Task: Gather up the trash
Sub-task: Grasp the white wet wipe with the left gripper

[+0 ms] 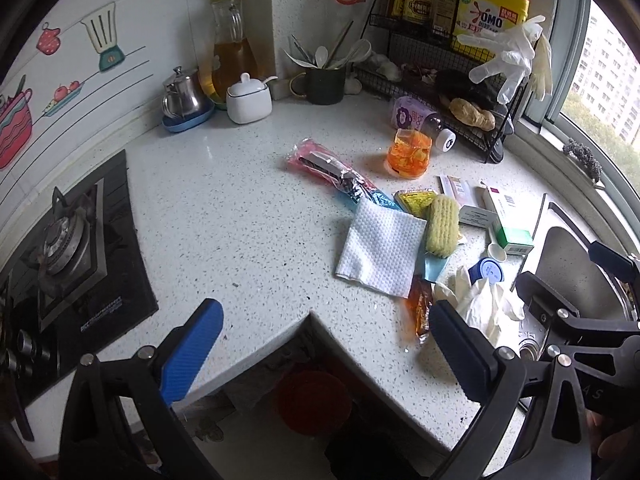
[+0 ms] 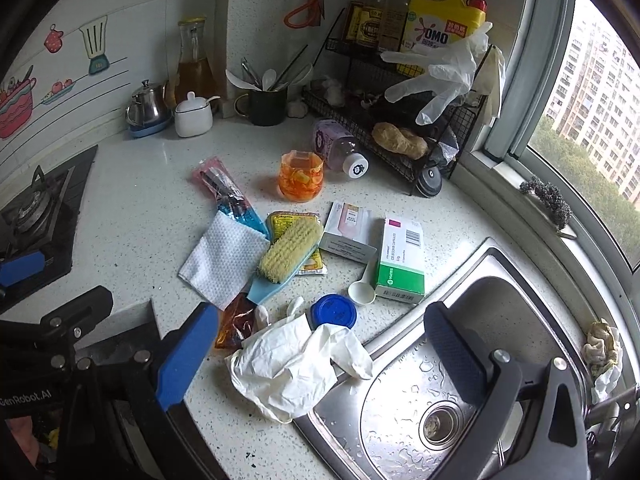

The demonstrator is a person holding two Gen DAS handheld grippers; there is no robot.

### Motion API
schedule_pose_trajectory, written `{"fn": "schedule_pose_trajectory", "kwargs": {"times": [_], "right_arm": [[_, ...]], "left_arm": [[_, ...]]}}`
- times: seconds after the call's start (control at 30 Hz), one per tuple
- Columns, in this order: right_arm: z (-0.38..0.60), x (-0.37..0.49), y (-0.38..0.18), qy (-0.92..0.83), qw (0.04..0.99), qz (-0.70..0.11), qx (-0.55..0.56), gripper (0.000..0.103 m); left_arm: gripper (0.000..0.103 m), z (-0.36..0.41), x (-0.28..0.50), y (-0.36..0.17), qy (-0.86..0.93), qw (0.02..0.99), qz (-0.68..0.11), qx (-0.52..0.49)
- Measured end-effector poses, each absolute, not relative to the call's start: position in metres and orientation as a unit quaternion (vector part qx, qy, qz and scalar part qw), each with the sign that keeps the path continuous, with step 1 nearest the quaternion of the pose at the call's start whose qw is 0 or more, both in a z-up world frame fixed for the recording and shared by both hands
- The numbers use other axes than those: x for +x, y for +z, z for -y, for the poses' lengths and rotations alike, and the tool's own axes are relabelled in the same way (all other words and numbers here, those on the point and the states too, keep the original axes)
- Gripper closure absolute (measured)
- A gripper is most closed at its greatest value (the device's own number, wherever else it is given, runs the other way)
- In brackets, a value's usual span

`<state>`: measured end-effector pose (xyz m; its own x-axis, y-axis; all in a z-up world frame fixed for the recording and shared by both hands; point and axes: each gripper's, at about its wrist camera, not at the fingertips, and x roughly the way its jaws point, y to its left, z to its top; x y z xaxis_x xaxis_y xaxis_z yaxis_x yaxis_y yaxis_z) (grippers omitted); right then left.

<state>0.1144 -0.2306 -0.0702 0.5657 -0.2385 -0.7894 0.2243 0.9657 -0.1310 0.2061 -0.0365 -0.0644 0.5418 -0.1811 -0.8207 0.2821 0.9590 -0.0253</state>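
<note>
Currently both grippers hang above the speckled countertop [image 2: 132, 216], jaws spread wide, nothing between them. Steel sink [image 2: 460, 360] sits at 4 o'clock in the right wrist view, wet, drain visible. Gas hob [image 1: 76, 264] at 9 o'clock in the left view. Wire rack [image 2: 384, 128] at 1 o'clock holds bottles and a yellow detergent jug [image 2: 440, 20]; a clear glove hangs off it.

Trash is clustered mid-counter, beside the sink:
- crumpled white gloves [image 2: 296, 364], draped over the sink edge, directly between the right gripper's [image 2: 320, 364] fingers in that view
- white paper towel [image 2: 222, 260] at 10 o'clock of the gloves
- green/white medicine box [image 2: 402, 260] at 1 o'clock, a second box [image 2: 348, 234] just beside it
- pink/blue wrapper [image 2: 228, 192], its end under the towel
- scrub brush [image 2: 288, 256] lying on a yellow packet, touching the towel
- orange cup [image 2: 301, 176], upright
- orange sachet [image 2: 236, 326] near the right gripper's left finger
- blue lid [image 2: 334, 311] touching the gloves, white scoop [image 2: 361, 292] just beside it

Left gripper [image 1: 328, 340] sits over the counter's notch edge; the gloves show just behind its right finger.
</note>
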Motion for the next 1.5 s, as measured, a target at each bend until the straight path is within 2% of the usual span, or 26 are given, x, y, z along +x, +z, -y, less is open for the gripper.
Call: {"fn": "schedule_pose_trajectory", "kwargs": {"times": [0.37,0.8,0.9,1.0,1.1,1.17,1.3,1.33,1.37,1.5], "right_arm": [[0.243,0.167,-0.118,-0.186,0.835,-0.517,0.018,0.0],[0.268,0.19,-0.156,-0.232,0.798,-0.554,0.049,0.0],[0.272,0.192,-0.159,-0.24,0.792,-0.558,0.054,0.0],[0.277,0.19,-0.159,-0.245,0.788,-0.561,0.057,0.0],[0.281,0.188,-0.159,-0.25,0.786,-0.563,0.06,0.0],[0.284,0.185,-0.159,-0.25,0.786,-0.562,0.062,0.0],[0.287,0.183,-0.156,-0.244,0.787,-0.562,0.071,0.0],[0.287,0.183,-0.155,-0.242,0.788,-0.561,0.072,0.0],[0.287,0.183,-0.154,-0.24,0.79,-0.56,0.071,0.0],[0.285,0.185,-0.145,-0.223,0.798,-0.556,0.067,0.0]], "left_arm": [[0.001,0.057,0.295,-0.121,-0.228,0.811,-0.529,0.101],[0.001,0.096,0.343,-0.173,-0.276,0.764,-0.563,0.149],[0.003,0.105,0.342,-0.173,-0.289,0.764,-0.552,0.168],[0.013,0.118,0.337,-0.172,-0.305,0.762,-0.538,0.19],[0.033,0.13,0.33,-0.171,-0.321,0.76,-0.525,0.21],[0.055,0.135,0.325,-0.169,-0.332,0.756,-0.523,0.213],[0.081,0.147,0.317,-0.169,-0.336,0.753,-0.526,0.207],[0.09,0.146,0.315,-0.168,-0.336,0.753,-0.527,0.204],[0.095,0.146,0.314,-0.167,-0.334,0.755,-0.526,0.203],[0.097,0.124,0.31,-0.157,-0.319,0.763,-0.528,0.193]]}}
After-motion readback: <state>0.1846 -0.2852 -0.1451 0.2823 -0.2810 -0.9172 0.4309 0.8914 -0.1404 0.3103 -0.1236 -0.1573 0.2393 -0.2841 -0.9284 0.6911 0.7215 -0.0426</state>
